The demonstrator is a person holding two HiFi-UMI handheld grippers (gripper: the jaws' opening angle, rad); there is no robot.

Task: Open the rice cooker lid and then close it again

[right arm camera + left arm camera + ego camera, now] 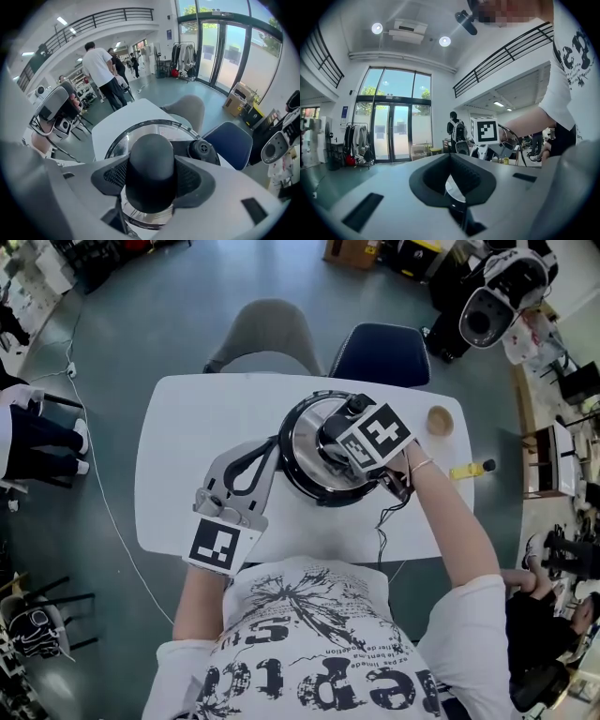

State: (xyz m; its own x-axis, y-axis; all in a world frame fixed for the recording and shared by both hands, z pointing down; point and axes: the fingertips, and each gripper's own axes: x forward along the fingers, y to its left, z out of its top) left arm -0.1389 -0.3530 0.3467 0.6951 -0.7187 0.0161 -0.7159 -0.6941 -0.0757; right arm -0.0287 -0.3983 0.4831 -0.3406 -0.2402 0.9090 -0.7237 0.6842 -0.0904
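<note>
On lid knob, right claw angled down

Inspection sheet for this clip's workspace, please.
Surface: white table, no spills seen.
Job's things: cooker in the middle, shiny lid sitting on it, black knob on top.
Clutter: tan cup and yellow bottle near the table's right edge.
Grippers: right gripper shut on the knob; left gripper with jaw tips together at the cooker's side, no grip made out.
Cables: black cable hangs over the near edge; white cable on the floor.
Surroundings: grey chair, blue chair, people standing about.
</note>
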